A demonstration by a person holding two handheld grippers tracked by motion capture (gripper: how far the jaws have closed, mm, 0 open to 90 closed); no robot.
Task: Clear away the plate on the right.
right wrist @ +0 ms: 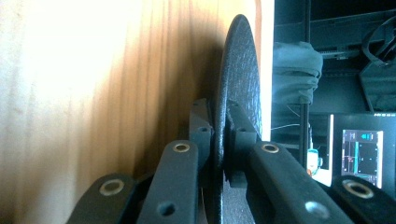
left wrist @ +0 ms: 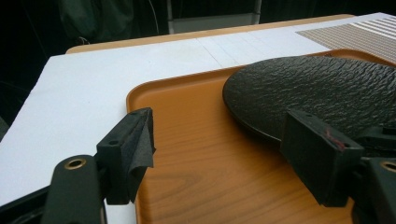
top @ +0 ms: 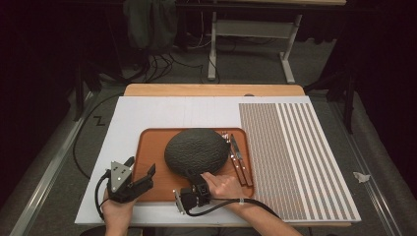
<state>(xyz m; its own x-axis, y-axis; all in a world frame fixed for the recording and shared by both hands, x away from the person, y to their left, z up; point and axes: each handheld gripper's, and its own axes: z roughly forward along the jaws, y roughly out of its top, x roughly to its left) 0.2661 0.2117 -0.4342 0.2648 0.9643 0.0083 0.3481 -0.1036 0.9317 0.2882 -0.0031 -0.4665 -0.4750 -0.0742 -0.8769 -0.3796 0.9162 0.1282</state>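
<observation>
A black, rough-textured round plate lies on an orange-brown wooden tray. My right gripper is turned on its side at the plate's near rim. In the right gripper view the gripper is shut on the plate, one jaw under the rim and one over it, against the tray. My left gripper stands open over the tray's near left corner. In the left gripper view the open gripper has nothing between its jaws, with the plate just beyond on the tray.
Several pieces of cutlery lie along the tray's right side. The tray sits on a white board with a striped patterned mat on its right half. Behind the table are cables and a desk frame.
</observation>
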